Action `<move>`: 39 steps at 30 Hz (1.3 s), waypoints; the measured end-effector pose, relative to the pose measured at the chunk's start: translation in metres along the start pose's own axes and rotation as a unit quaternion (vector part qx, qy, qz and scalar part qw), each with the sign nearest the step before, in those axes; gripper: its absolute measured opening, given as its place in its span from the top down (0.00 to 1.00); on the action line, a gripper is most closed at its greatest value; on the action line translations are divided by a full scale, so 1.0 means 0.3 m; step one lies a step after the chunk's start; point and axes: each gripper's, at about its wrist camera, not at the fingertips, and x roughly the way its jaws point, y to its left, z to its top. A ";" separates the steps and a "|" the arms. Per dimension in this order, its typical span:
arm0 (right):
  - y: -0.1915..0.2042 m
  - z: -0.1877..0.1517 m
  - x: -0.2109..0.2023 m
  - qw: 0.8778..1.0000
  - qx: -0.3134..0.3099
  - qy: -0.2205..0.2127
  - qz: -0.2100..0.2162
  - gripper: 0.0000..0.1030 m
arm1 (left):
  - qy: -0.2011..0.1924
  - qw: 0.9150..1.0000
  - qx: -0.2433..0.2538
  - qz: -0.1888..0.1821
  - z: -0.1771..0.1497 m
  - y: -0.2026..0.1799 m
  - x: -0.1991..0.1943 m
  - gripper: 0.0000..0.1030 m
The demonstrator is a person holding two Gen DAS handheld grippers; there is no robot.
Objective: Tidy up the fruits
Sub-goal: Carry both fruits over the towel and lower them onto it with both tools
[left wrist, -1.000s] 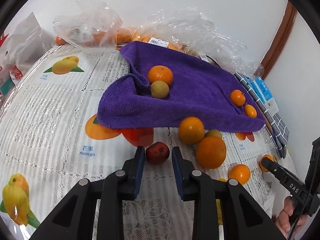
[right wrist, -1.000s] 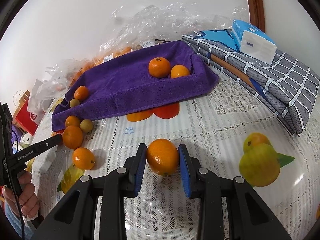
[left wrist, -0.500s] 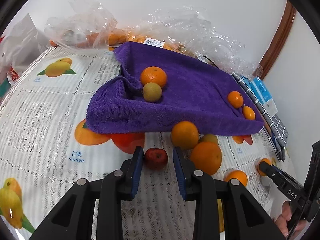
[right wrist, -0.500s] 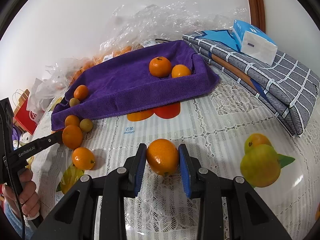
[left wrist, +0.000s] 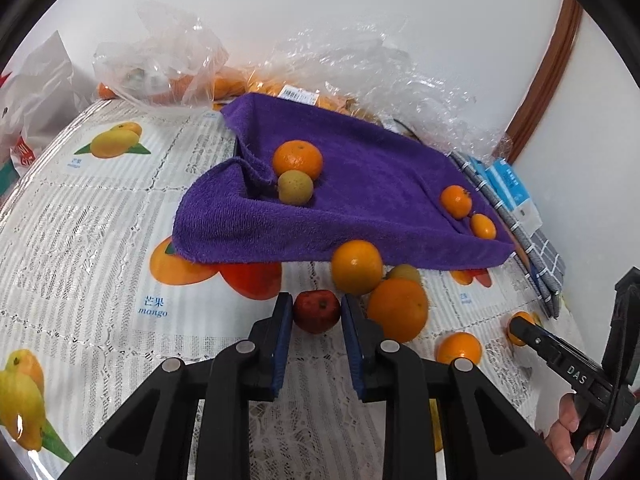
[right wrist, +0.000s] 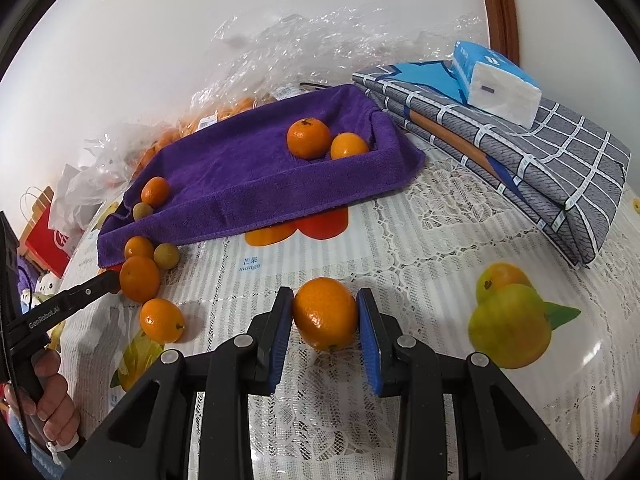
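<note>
1. Fruit status: small red fruit [left wrist: 317, 311] sits on the tabletop [left wrist: 92, 216] just in front of the purple towel [left wrist: 360, 196], between the blue pads of the left gripper [left wrist: 316, 314]. Its fingers have just been closing and now press the fruit on both sides.
2. Right gripper [right wrist: 325, 314] fingers are narrowed onto an orange [right wrist: 325, 314]; both pads touch its flanks. The orange rests on or just above the cloth; contact underneath cannot be told.
3. Handling, judged: red fruit is small, light, smooth-skinned and round, so likely to squirt out if pinched off-centre. Hold across its widest part, as now. It may bruise; moderate squeeze only.
4. Orange is firmer, with a dimpled rind giving better friction. Grip at its middle looks sound.
5. Likely destination: the towel, draped into a shallow tray shape and already carrying a few small oranges and one yellow-green fruit. Soft, sloping cloth; fruit may roll toward the low edge.
6. Loose cluster of oranges [left wrist: 396, 312] lies just right of the red fruit; risk of nudging it on lift.
7. Surface: lace-pattern tablecloth with printed fruit. Room: white wall, crinkled plastic bags [left wrist: 360, 64] behind the towel, folded checked cloth [right wrist: 532, 168] with a tissue pack [right wrist: 496, 84] on top.
</note>
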 end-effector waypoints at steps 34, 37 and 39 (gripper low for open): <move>0.076 0.350 -0.072 0.995 -0.041 -0.090 0.018 0.69 | -0.086 0.996 0.017 0.000 0.246 -0.052 -0.135 0.77; 0.066 0.404 -0.024 0.994 -0.032 -0.098 0.029 0.69 | -0.085 0.996 0.013 0.004 0.296 -0.064 -0.078 0.77; 0.061 0.427 0.027 0.995 -0.025 -0.088 0.033 0.69 | -0.075 0.997 -0.002 -0.003 0.324 -0.060 -0.013 0.77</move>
